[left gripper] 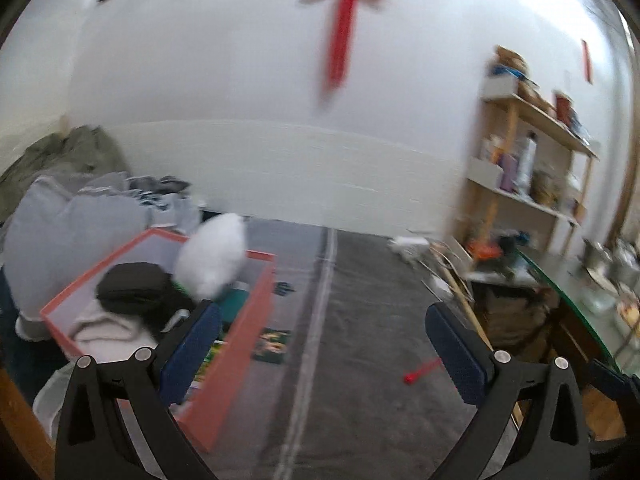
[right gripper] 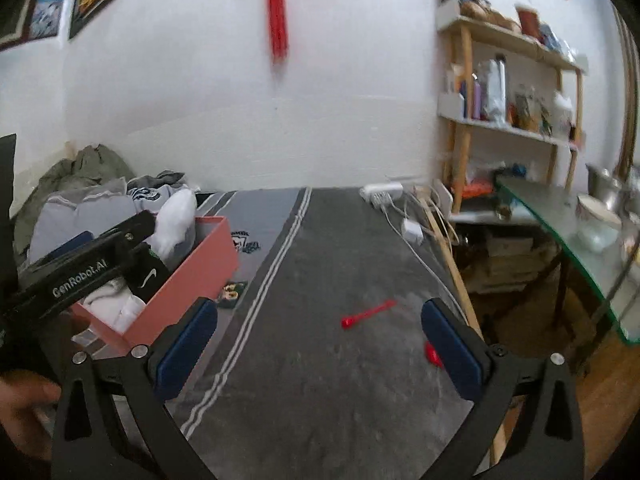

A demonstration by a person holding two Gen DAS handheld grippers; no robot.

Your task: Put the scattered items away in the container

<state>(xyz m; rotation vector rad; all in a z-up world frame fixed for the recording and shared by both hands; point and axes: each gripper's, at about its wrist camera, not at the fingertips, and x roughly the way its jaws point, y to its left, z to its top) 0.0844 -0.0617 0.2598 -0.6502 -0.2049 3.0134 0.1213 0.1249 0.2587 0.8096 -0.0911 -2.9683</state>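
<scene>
Bedding (right gripper: 340, 380), grey and striped, runs to the far wall; I see both grippers (left gripper: 322, 344) (right gripper: 318, 340) wide open, empty, box (left gripper: 236, 320) left, shelf (right gripper: 512, 80) right.

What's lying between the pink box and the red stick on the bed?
Only bare grey bedding with a white stripe between box and stick, per the right wrist view.

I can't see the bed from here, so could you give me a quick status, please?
Both claws open, empty. Pink box part-filled. Red stick loose on blanket. Nothing blocking.
</scene>
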